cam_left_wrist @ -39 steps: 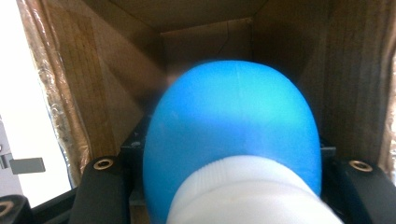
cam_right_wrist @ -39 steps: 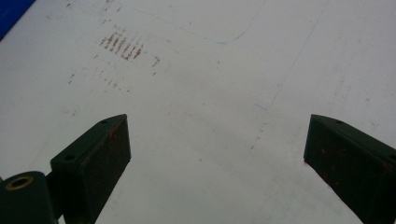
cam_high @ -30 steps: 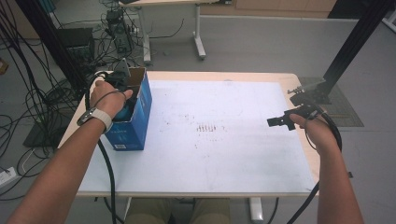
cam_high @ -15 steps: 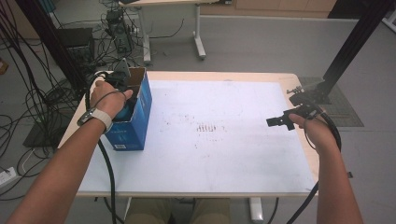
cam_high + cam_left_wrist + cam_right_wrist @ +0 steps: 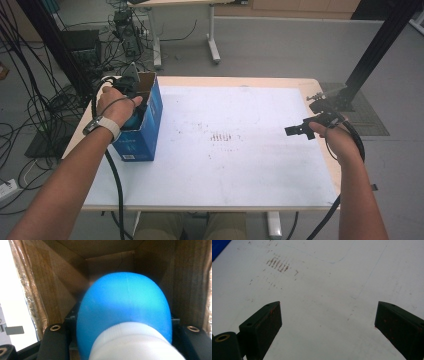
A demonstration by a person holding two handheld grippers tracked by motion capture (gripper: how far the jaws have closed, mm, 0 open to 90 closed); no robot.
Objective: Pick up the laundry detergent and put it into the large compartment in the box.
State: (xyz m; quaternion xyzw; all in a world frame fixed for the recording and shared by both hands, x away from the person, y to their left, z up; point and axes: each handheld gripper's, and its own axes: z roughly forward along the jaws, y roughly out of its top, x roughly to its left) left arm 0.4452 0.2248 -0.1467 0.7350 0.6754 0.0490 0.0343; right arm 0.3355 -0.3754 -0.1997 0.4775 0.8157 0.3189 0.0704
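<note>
A blue cardboard box (image 5: 146,131) with a brown inside stands open-topped at the table's left edge. My left gripper (image 5: 123,323) reaches down into it, shut on a blue rounded bottle (image 5: 125,302) with a white ribbed cap (image 5: 132,342). In the high view the person's left hand (image 5: 116,104) covers the gripper, and a bit of the blue bottle (image 5: 132,121) shows below it. My right gripper (image 5: 299,130) hovers over the right side of the white table (image 5: 240,165). Its jaws stand wide open, and in the right gripper view (image 5: 328,308) nothing but bare tabletop lies between them.
A black clamp (image 5: 327,100) sits at the table's right edge beside a black post (image 5: 380,45). Cables (image 5: 35,105) and equipment crowd the floor at the left. Another table (image 5: 210,30) stands behind. A patch of brown marks (image 5: 222,136) stains the tabletop's middle.
</note>
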